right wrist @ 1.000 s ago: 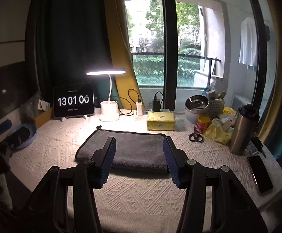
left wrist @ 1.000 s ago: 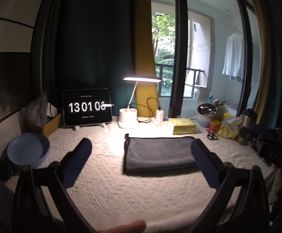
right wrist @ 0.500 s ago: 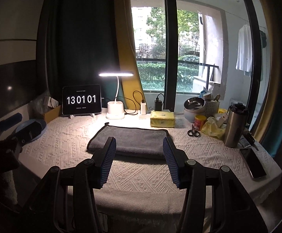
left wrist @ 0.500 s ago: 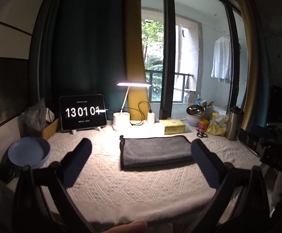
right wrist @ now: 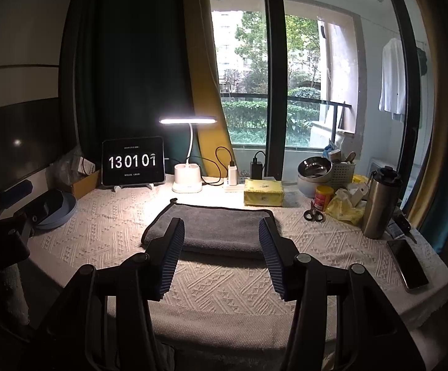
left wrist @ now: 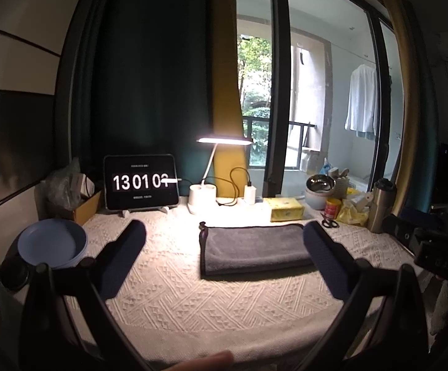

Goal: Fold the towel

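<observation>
Towel (left wrist: 253, 249) lies folded, long axis left-right; both tongs (left wrist: 224, 259) (right wrist: 222, 255) gape empty.

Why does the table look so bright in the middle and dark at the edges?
Left wrist view: the lit desk lamp glares white onto the tablecloth beside the towel. Right wrist view: fisheye edges go dark, and the window frame bends.
</observation>
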